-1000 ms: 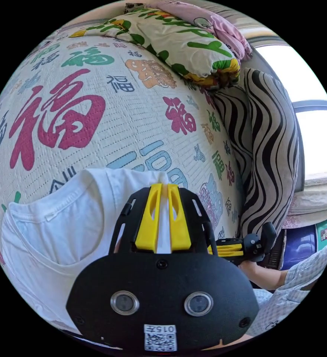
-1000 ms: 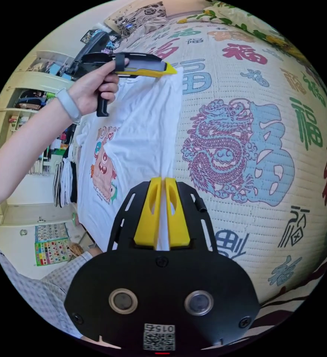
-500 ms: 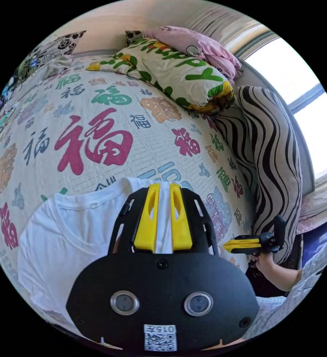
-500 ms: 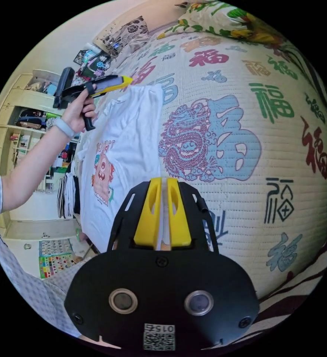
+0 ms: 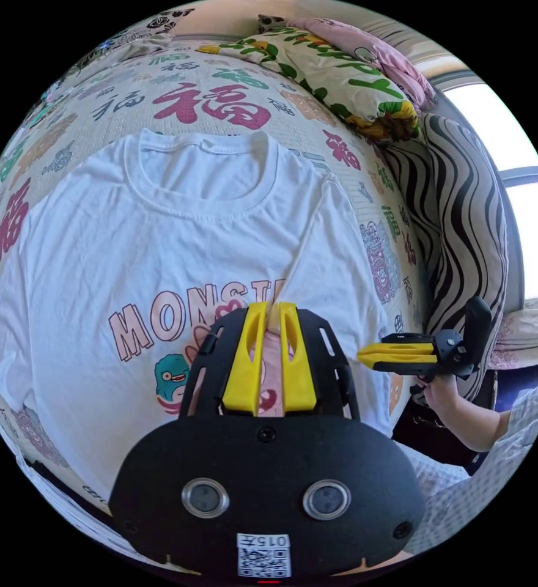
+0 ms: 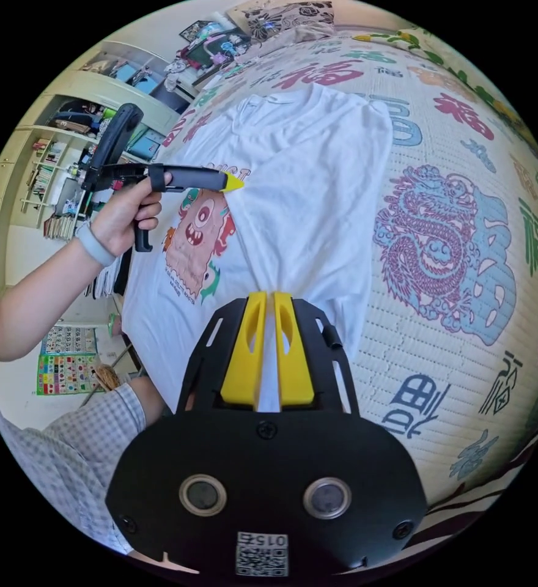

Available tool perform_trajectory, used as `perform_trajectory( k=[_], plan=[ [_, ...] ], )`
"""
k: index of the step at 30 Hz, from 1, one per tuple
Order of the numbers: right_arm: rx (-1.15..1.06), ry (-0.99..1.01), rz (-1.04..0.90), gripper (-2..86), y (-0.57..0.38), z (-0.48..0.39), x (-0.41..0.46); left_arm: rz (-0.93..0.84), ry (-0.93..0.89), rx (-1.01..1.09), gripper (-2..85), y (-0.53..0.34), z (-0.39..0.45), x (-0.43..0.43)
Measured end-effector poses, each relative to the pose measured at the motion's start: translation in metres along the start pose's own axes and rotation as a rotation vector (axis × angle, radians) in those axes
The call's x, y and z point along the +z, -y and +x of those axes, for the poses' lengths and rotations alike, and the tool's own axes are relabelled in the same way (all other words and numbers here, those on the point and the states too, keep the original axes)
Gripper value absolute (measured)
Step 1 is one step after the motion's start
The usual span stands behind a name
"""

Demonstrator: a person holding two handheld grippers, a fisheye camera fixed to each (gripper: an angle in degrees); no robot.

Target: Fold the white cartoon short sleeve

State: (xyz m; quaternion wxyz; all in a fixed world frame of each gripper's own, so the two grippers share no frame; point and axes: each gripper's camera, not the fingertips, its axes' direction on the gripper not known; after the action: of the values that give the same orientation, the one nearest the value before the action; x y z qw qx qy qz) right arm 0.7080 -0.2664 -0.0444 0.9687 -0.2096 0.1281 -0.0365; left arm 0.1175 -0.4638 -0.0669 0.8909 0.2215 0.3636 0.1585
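T-shirt (image 5: pixel 159 244) lies printed side up on the bed (image 6: pixel 464 257); my left gripper (image 5: pixel 269 342) and right gripper (image 6: pixel 266 342) each pinch its side fold. I should lay that fold flat and even.

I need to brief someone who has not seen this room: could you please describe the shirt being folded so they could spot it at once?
Start at the bed, covered by a cream quilted bedspread printed with large coloured characters. Spread front-up near its edge lies the white short-sleeve T-shirt. Unlike the patterned pillows piled at the head, it is plain white apart from a cartoon monster print on the chest.
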Motion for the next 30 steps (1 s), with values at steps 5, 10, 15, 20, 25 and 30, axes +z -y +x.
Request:
perform_trajectory(
  k=[5,10,15,20,25,30],
  plan=[
    [0.049,-0.009,-0.047,0.9,-0.005,-0.022,-0.042,0.060,0.013,-0.016,4.7,-0.027,-0.012,-0.056],
    [0.053,-0.006,-0.038,1.3,0.010,-0.068,-0.100,0.239,-0.015,-0.244,5.5,-0.103,-0.066,-0.144],
    [-0.102,0.029,0.003,3.3,0.098,-0.164,-0.137,0.367,0.047,-0.554,7.4,-0.201,-0.159,-0.235],
    [-0.256,0.073,0.025,5.0,0.222,-0.272,-0.129,0.387,0.010,-0.611,8.0,-0.234,-0.219,-0.278],
    [-0.378,0.050,-0.069,6.1,0.337,-0.383,-0.090,0.396,-0.090,-0.590,8.6,-0.228,-0.253,-0.289],
    [-0.392,-0.072,-0.299,7.7,0.414,-0.461,-0.030,0.423,-0.180,-0.534,9.3,-0.228,-0.270,-0.310]
  ],
)
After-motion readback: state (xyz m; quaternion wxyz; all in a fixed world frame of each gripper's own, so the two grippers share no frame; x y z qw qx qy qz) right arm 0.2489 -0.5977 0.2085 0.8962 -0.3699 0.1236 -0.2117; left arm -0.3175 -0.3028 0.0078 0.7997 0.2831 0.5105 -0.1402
